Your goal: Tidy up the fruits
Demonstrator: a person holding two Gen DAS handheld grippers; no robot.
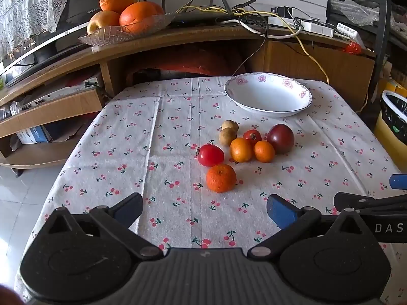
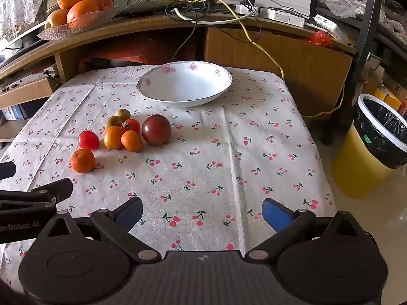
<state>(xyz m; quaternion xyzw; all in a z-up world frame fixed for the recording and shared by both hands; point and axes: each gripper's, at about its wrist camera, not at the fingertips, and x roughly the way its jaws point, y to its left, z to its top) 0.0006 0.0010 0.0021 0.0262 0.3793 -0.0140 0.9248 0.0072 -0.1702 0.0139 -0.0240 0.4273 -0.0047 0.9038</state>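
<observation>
Several small fruits lie in a cluster on the cherry-print cloth: a mandarin (image 1: 220, 178) (image 2: 82, 161) nearest me, a red tomato (image 1: 210, 155) (image 2: 88, 139), two small oranges (image 1: 241, 150) (image 2: 113, 137), a dark purple tomato (image 1: 280, 138) (image 2: 156, 129) and two brownish fruits (image 1: 228, 136). Behind them stands an empty white bowl (image 1: 268, 94) (image 2: 185, 82) with pink flowers on its rim. My left gripper (image 1: 203, 212) hovers open just short of the mandarin. To the right of the cluster my right gripper (image 2: 202, 212) is open over bare cloth. Both hold nothing.
A glass dish of big oranges (image 1: 119, 29) sits on the wooden desk (image 1: 203, 38) behind the table, among tangled cables (image 2: 203, 5). A yellow bin with a black liner (image 2: 374, 142) stands on the floor at the table's right edge.
</observation>
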